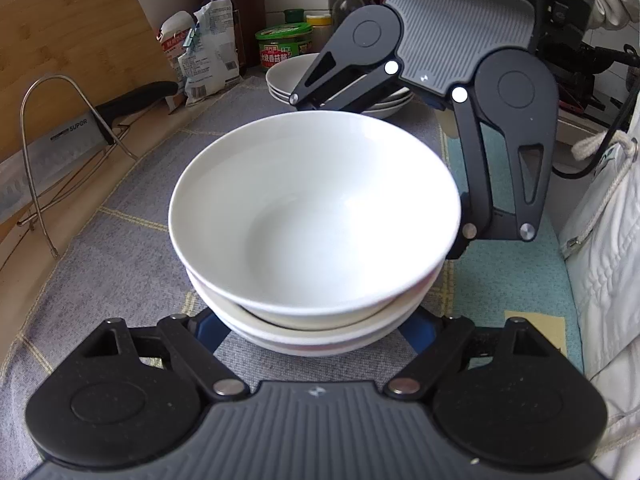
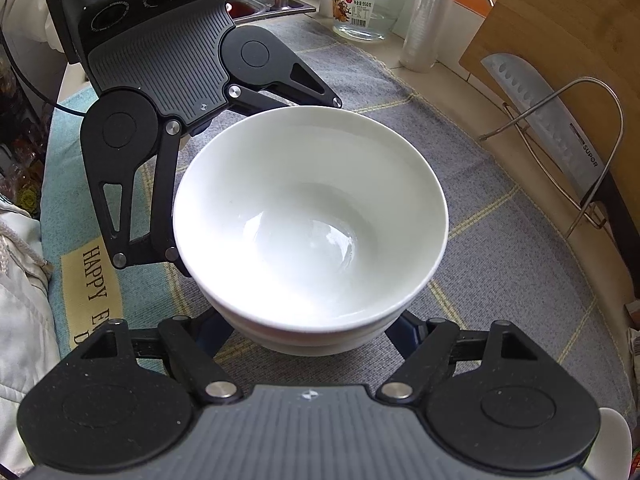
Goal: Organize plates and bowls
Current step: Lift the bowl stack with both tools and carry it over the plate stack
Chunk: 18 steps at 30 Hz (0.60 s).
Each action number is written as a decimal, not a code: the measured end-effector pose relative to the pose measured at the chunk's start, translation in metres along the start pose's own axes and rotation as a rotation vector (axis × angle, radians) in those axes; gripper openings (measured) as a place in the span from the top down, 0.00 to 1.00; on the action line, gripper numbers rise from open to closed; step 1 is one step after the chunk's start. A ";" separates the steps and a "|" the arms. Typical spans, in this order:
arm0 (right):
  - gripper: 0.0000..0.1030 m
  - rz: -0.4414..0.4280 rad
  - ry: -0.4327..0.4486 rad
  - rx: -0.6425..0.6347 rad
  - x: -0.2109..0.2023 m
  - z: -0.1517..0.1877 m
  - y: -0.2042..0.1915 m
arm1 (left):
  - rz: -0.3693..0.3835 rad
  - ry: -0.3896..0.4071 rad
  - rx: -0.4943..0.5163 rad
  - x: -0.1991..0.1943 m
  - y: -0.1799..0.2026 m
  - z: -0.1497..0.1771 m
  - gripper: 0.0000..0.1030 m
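My left tongs (image 1: 316,332) are clenched on the stack of bowls (image 1: 316,208), at the centre of the cloth (image 1: 132,248). My right tongs (image 2: 312,332) straddle the same stack from 1 o'clock; I cannot tell if they press. The cloth is free toward 8 o'clock. The knife rack (image 1: 36,128) stands at 9 o'clock near the cloth edge, and the plates (image 1: 288,76) at 12.

A bamboo cutting board (image 1: 68,64) is leaned upright behind a wire rack (image 1: 60,128), on which a Supor cleaver (image 1: 60,148) is rested. Further back, a dark sauce bottle (image 1: 218,0), a crumpled packet (image 1: 208,56) and a green-lidded tub (image 1: 284,48) are grouped. A checked cloth (image 1: 132,248) is spread beneath. A glass jar (image 2: 368,0) is seen beside a roll of plastic wrap (image 2: 428,16).
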State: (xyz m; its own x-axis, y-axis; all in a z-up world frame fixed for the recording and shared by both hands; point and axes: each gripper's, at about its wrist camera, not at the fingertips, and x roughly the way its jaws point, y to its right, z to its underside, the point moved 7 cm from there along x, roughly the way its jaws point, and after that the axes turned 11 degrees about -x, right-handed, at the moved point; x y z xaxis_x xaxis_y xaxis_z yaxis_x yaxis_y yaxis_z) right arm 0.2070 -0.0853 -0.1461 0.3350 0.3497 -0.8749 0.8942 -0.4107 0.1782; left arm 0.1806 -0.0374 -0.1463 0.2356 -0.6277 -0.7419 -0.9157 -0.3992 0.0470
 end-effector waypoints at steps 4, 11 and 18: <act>0.19 -0.006 0.015 -0.003 -0.007 0.001 -0.003 | -0.017 -0.016 0.000 -0.003 0.005 -0.003 0.16; 0.19 -0.023 0.046 -0.007 -0.026 0.007 -0.005 | -0.041 -0.038 -0.005 -0.008 0.020 -0.019 0.16; 0.19 -0.020 0.067 -0.013 -0.053 0.028 0.003 | -0.060 -0.038 0.000 0.002 0.038 -0.049 0.16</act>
State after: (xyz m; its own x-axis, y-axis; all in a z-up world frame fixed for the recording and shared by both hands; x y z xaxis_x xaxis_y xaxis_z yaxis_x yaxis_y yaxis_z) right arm 0.1840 -0.1282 -0.1118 0.3354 0.4137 -0.8464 0.9048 -0.3917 0.1671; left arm 0.1623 -0.0861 -0.1132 0.2778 -0.5767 -0.7683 -0.9001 -0.4358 0.0016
